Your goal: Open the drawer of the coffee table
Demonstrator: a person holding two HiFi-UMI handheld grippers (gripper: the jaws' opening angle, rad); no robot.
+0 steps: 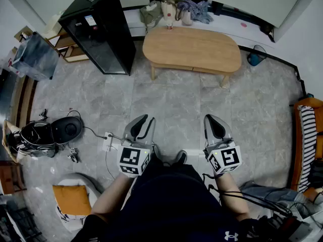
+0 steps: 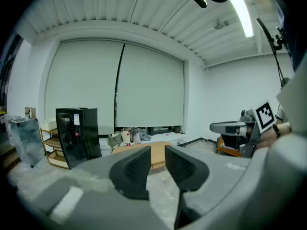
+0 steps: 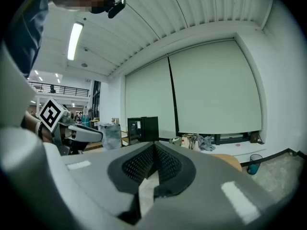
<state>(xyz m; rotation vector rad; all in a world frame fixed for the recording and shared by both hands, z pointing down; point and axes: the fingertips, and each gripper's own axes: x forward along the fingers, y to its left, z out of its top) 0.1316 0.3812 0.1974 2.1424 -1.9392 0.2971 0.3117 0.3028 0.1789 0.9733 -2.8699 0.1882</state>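
Left gripper [image 1: 147,120] ajar, right gripper [image 1: 211,119] closed

Light wooden coffee table [image 1: 192,48], black cabinet [image 1: 98,29]

The room was bright and evenly lit; a ceiling lamp [image 2: 242,13] glared high above the coffee table [image 1: 192,48]; faint shadow lay beneath that table; around it walls [image 1: 309,32] bowed, corners black.
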